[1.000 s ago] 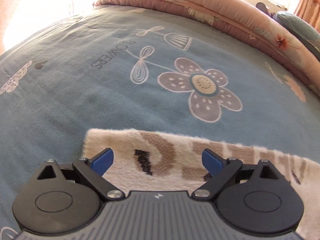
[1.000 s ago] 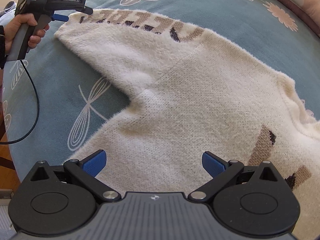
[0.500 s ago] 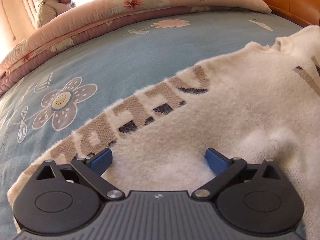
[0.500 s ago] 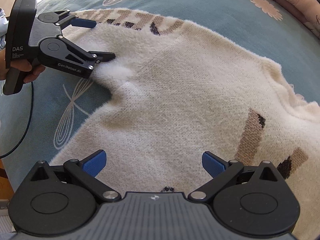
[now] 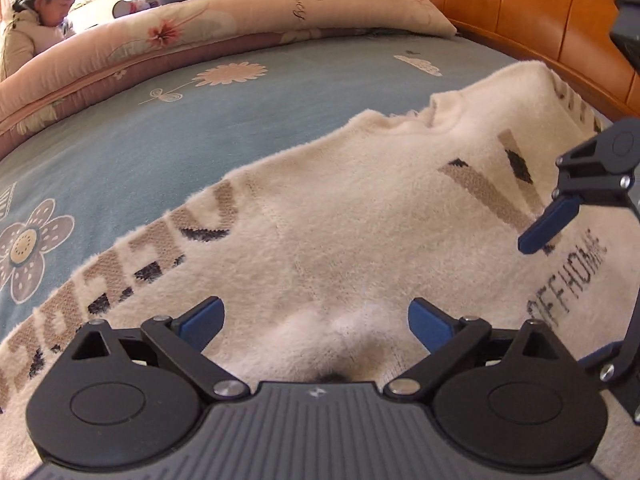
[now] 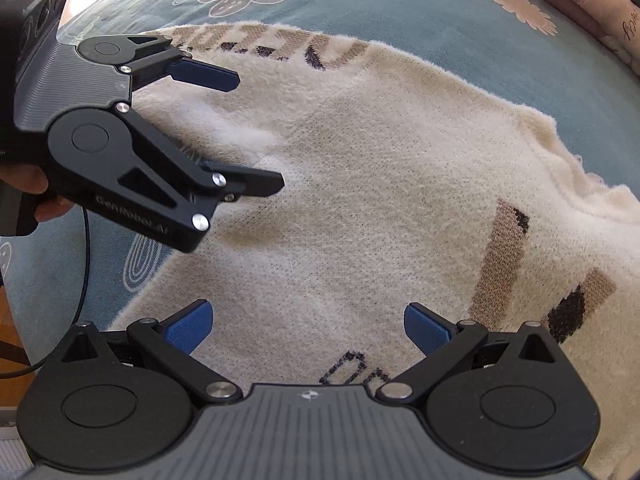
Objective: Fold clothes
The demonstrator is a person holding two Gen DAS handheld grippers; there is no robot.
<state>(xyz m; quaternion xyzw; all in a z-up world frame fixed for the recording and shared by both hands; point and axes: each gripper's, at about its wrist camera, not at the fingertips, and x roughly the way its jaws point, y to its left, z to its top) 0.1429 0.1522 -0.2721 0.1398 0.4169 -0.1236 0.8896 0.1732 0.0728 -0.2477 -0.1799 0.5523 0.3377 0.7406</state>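
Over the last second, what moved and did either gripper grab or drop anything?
The left gripper swung from the sleeve's cuff end on the bedsheet in over the sweater, toward the armpit; its fingers are open, holding nothing. The right gripper edged slightly forward over the sweater's body, open. The sleeve bunched a little near the armpit. Otherwise the sweater lies flat and unfolded as before; nothing was grabbed or let go.

Left gripper (image 6: 256,132) crowds sweater (image 6: 380,184); bedsheet (image 6: 400,12) beyond open
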